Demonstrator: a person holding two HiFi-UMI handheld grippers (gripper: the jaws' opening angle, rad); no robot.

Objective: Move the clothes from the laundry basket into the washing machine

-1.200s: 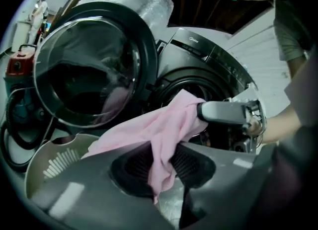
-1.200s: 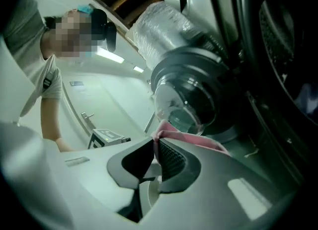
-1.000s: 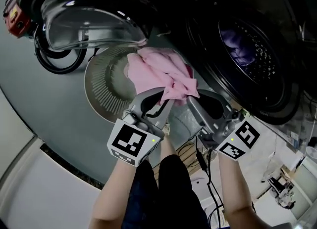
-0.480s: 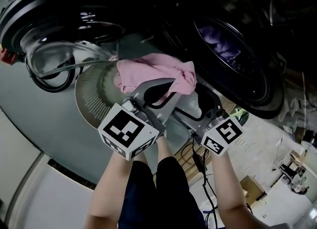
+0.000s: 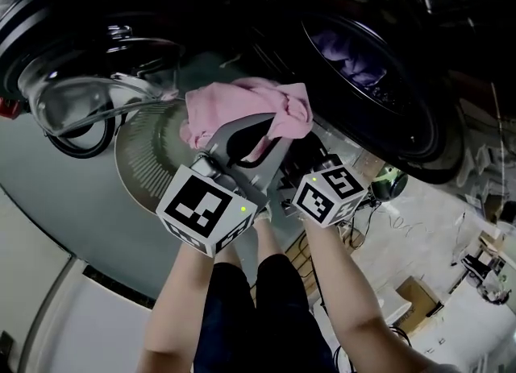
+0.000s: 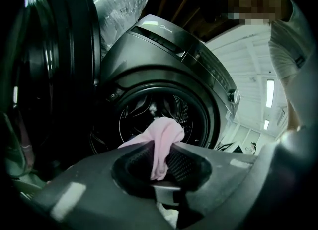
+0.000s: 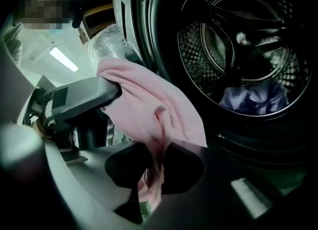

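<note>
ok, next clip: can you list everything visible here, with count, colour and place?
washing machine: one, dark grey, front-loader straight ahead, door open
washer door: one, black ring with clear glass, swung out to the left
purple clothes: one bundle, number of pieces unclear, low in the drum
laundry basket: one, pale grey, round and ribbed, below the grippers
pink garment: one, held up in front of the drum opening by both grippers
cardboard box: one, brown, on the floor at lower right
left gripper: one, grey, fingers shut on the pink garment
right gripper: one, grey, fingers shut on the pink garment
forearms: two, bare, bottom of the head view
</note>
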